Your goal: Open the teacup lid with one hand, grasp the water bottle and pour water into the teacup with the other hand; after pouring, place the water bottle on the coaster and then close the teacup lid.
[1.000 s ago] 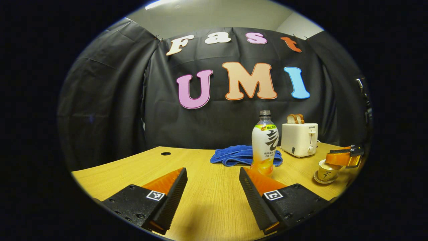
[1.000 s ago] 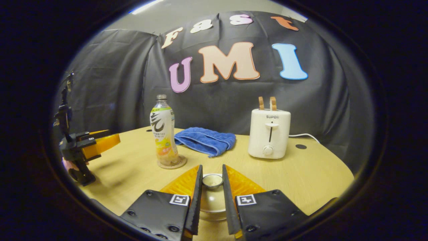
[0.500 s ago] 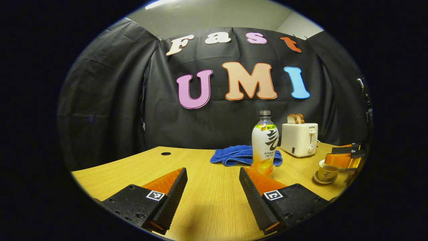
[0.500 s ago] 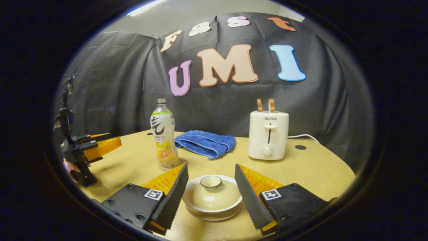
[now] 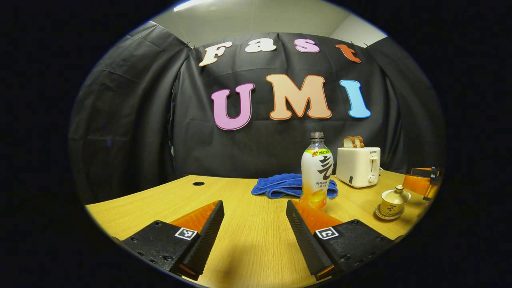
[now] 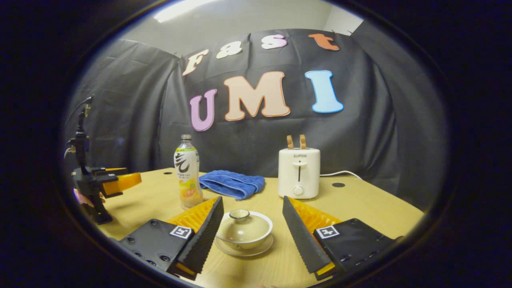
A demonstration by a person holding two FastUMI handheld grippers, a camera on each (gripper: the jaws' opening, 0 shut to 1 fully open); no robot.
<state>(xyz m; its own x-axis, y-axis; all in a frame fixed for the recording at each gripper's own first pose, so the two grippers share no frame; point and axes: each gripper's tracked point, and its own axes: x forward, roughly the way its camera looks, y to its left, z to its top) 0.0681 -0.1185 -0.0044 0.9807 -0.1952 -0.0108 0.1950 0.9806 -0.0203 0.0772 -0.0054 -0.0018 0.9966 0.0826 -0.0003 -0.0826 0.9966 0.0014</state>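
A: Why was the desk (image 6: 372,208) laid out so?
B: The water bottle (image 6: 187,176) stood left, within the left gripper (image 5: 256,230)'s reach, its jaws wide and empty.
A: And the teacup (image 6: 244,232)?
B: Lidded on its saucer, between the right gripper (image 6: 252,228)'s wide jaws, untouched; closing looked finished.

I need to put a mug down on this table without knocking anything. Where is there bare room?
Bare wood spreads on the table between the cable hole and the left gripper. It is crowded where the bottle, blue towel, toaster and lidded teacup stand.
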